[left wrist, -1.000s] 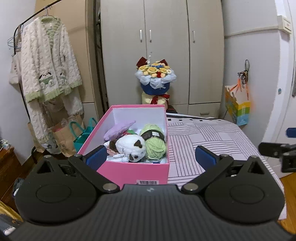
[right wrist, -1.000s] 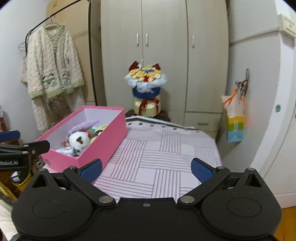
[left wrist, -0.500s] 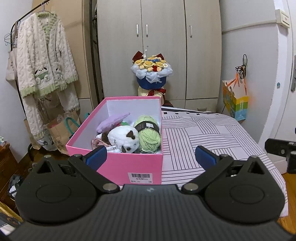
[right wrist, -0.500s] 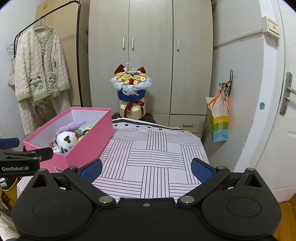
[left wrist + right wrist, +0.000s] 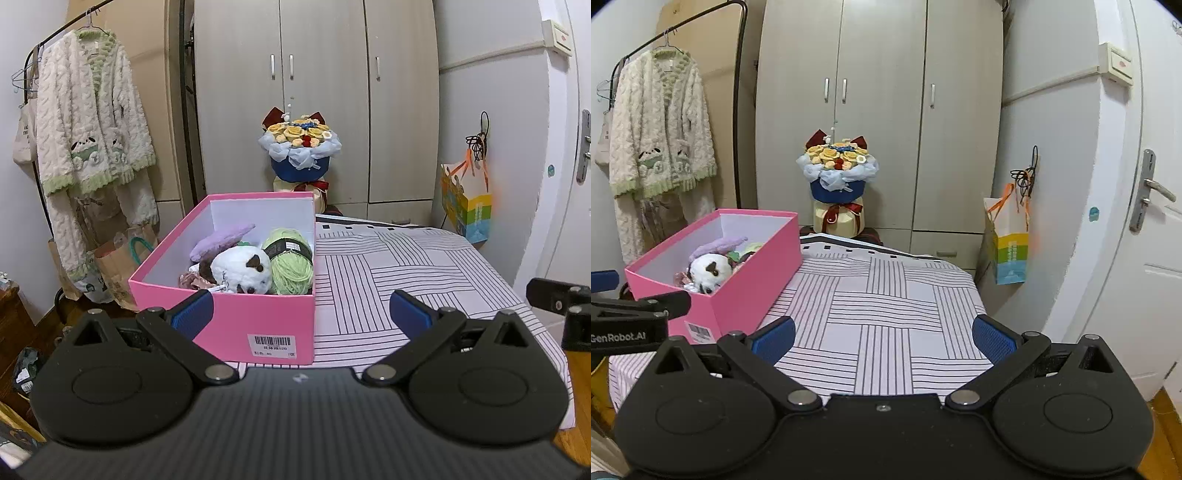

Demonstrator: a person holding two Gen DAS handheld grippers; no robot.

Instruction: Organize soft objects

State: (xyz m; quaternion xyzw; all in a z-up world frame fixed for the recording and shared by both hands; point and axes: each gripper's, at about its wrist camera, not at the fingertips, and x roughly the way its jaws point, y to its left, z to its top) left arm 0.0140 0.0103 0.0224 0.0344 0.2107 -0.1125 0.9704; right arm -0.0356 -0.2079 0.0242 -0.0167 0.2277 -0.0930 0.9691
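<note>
Two grippers hang over a striped tablecloth (image 5: 886, 295), both with fingers spread wide and holding nothing. Ahead of the left gripper (image 5: 301, 312) sits a pink box (image 5: 258, 325) on the left side of the cloth; inside it lie a white plush dog (image 5: 242, 275), a ball of green yarn (image 5: 291, 264) touching it on the right, and a purple plush (image 5: 221, 240) behind. The right gripper (image 5: 882, 338) faces bare cloth, the box to its left
</note>
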